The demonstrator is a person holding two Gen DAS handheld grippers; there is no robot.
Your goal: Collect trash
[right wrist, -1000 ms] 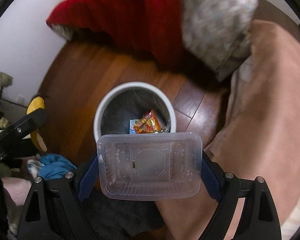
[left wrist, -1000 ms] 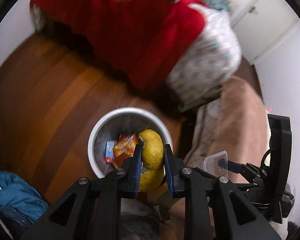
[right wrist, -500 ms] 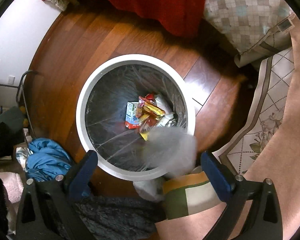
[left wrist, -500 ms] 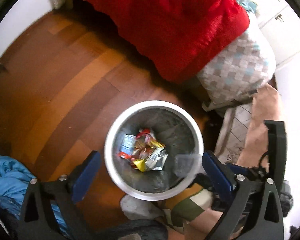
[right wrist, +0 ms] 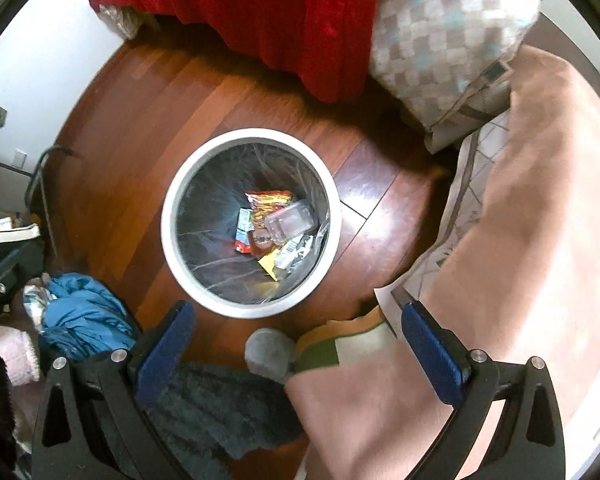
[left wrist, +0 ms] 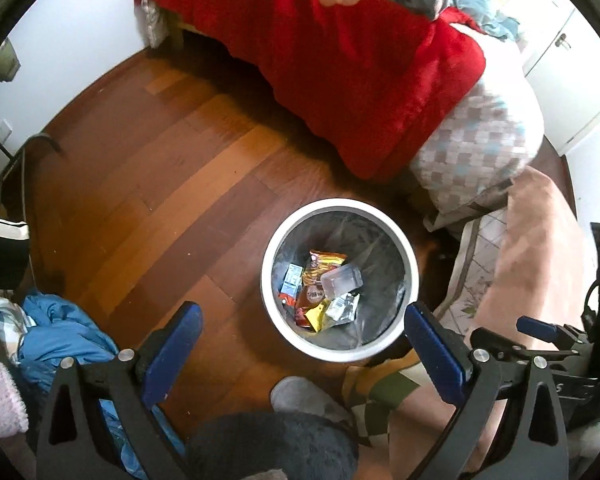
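Pointing down, both tools (left wrist: 304, 344) (right wrist: 296, 340) gape above bin (right wrist: 170, 240).

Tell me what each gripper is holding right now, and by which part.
Nothing is held. The left gripper and right gripper both stand wide open and empty above the trash bin; the clear plastic container lies inside.

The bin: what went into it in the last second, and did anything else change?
Both grippers let go. The left gripper had pinched a yellow peel and the right gripper a clear tub; their jaws have just opened wide and stand empty. The tub now lies on the wrappers in the bin; the peel cannot be made out. Bin, red blanket and blue cloth stayed put.
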